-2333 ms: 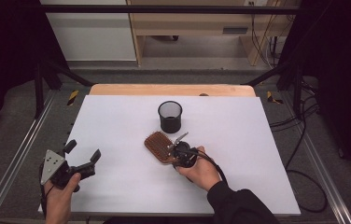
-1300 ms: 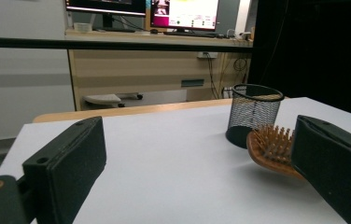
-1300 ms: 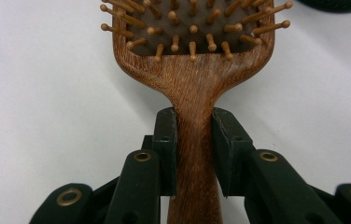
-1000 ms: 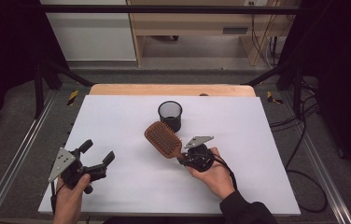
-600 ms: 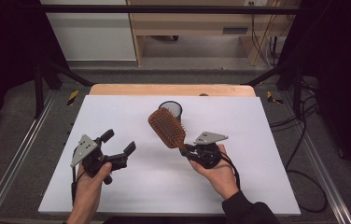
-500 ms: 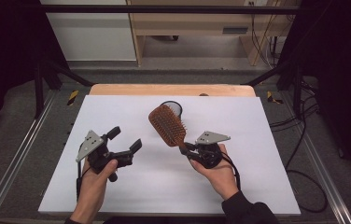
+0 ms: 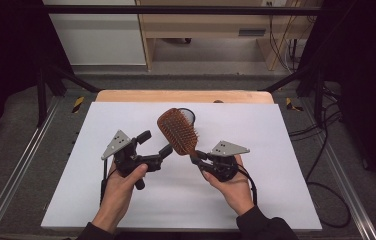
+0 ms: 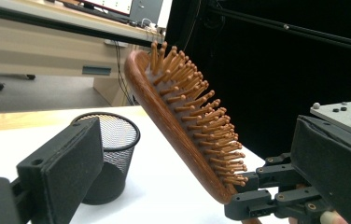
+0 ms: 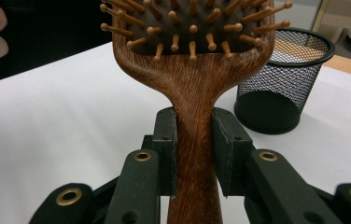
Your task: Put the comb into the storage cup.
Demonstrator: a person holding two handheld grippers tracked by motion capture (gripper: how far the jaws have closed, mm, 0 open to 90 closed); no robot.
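The brown wooden paddle hairbrush (image 7: pixel 177 131) is clamped by its handle in the right gripper (image 7: pixel 199 158), raised before the black mesh cup (image 7: pixel 188 115). The wide-open, empty left gripper (image 7: pixel 155 143) should be closed squarely on the brush head.

Your right gripper (image 7: pixel 199 158) clamps handle of wooden hairbrush (image 7: pixel 178 131), frame centre; brush head tilted up toward upper left, bristles facing you. Your left gripper (image 7: pixel 155 144), left of centre, jaws apart, one tip just beside brush head. Mesh cup (image 7: pixel 188 114) behind brush on white table (image 7: pixel 276 175).
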